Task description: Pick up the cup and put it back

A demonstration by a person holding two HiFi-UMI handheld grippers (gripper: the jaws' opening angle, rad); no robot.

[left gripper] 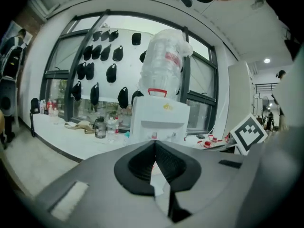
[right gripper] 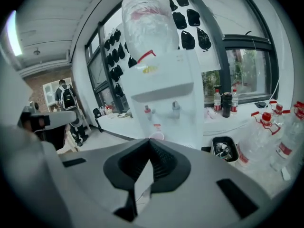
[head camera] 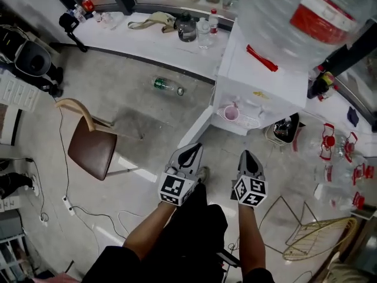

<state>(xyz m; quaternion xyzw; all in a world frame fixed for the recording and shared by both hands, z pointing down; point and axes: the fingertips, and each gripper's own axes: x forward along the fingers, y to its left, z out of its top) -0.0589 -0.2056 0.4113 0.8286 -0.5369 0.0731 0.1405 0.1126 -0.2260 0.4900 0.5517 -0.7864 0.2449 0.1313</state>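
The person stands facing a white water dispenser (head camera: pixel 259 81), with the 2 grippers held low and side by side in front of the body, both pointing toward it. The left gripper (head camera: pixel 193 148) is clenched: in the left gripper view its 2 ribbed black jaws meet at the tip with nothing between them. The right gripper (head camera: pixel 246 155) is clenched in the same way, its jaws pressed together and empty in the right gripper view. The pink cup (head camera: pixel 231 112) sits upright on the wire drip tray (head camera: pixel 250 122) in the dispenser's recess, below the taps. It is well apart from both grippers, and neither touches it. In the right gripper view the cup's rim shows just above the closed jaw tips. A large clear water bottle (head camera: pixel 283 16) with a red label is mounted upside down on the dispenser. A black bin (head camera: pixel 285 128) holding rubbish stands on the floor just beside the dispenser on the right. A brown chair (head camera: pixel 91 149) is off to the left, and a green bottle (head camera: pixel 165 86) lies on its side on the floor near the long white counter (head camera: pixel 147 43).
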